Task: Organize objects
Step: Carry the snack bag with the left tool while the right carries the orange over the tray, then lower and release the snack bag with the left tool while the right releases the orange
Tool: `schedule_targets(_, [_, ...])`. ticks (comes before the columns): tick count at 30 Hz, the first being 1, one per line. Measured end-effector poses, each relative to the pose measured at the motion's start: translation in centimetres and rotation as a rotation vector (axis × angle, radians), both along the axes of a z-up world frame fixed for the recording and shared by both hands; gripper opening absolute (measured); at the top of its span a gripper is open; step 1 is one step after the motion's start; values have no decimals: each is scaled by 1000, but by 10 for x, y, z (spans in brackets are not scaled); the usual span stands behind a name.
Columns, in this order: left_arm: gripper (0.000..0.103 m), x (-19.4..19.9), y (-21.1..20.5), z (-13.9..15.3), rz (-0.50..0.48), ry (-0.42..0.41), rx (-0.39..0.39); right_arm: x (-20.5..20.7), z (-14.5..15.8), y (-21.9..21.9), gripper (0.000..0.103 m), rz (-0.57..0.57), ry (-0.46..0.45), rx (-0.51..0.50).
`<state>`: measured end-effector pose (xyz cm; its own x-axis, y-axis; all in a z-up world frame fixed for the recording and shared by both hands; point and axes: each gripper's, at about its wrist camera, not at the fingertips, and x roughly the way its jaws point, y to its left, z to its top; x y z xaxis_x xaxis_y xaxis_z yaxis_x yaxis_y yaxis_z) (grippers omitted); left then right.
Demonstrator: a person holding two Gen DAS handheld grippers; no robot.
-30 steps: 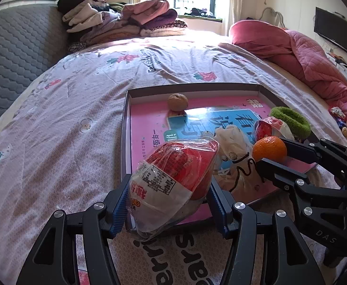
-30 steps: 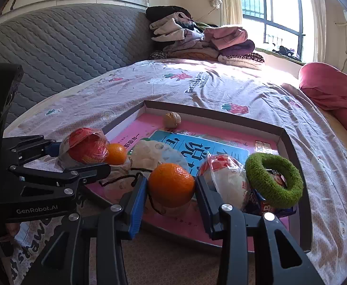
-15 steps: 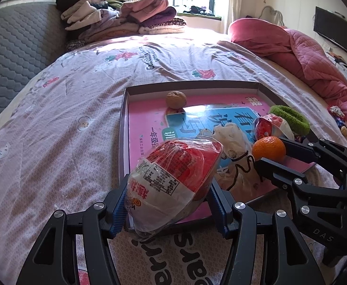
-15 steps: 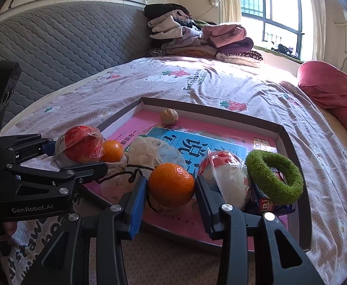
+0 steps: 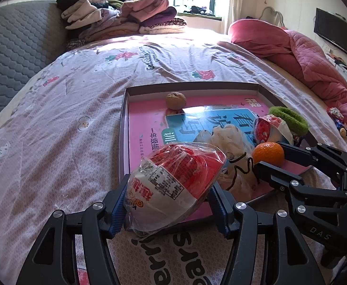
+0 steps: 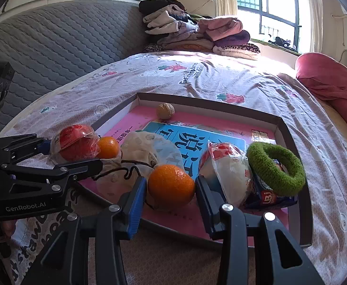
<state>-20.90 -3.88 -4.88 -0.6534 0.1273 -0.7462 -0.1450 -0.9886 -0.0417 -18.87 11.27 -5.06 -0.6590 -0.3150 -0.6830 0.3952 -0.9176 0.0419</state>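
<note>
A red-and-white wrapped snack packet [image 5: 173, 185] sits between the pads of my left gripper [image 5: 168, 190], just above the near rim of the shallow pink-lined box tray [image 5: 192, 86]. The pads still touch the packet while the jaws are opening slightly. My right gripper [image 6: 171, 182] is shut on an orange [image 6: 171, 185] over the tray's near edge. In the right wrist view the left gripper [image 6: 54, 163] stands to the left with its packet [image 6: 76, 142]. A second orange [image 6: 108, 147] lies beside it.
The tray also holds a walnut [image 6: 165, 110], a white cloth pouch with a black cord [image 6: 147, 149], another wrapped packet [image 6: 228, 166] and a green hair ring [image 6: 275, 168] on a blue packet [image 6: 268, 197]. Folded clothes [image 5: 126, 21] and a pink quilt [image 5: 303, 54] lie farther back.
</note>
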Motion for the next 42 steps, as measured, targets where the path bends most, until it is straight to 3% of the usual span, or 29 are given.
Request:
schedule_targets(8, [68,2,2,2,-9,4,2,0,0,0,49,-7,-10,-5])
schedule_targets(24, [71,6,5,13,-10,32,11,1,10,2,50,-21,10,-20])
schedule_targets(42, [76,15,6,37,-1,72,26,7,38,18,55,-72,72,-65])
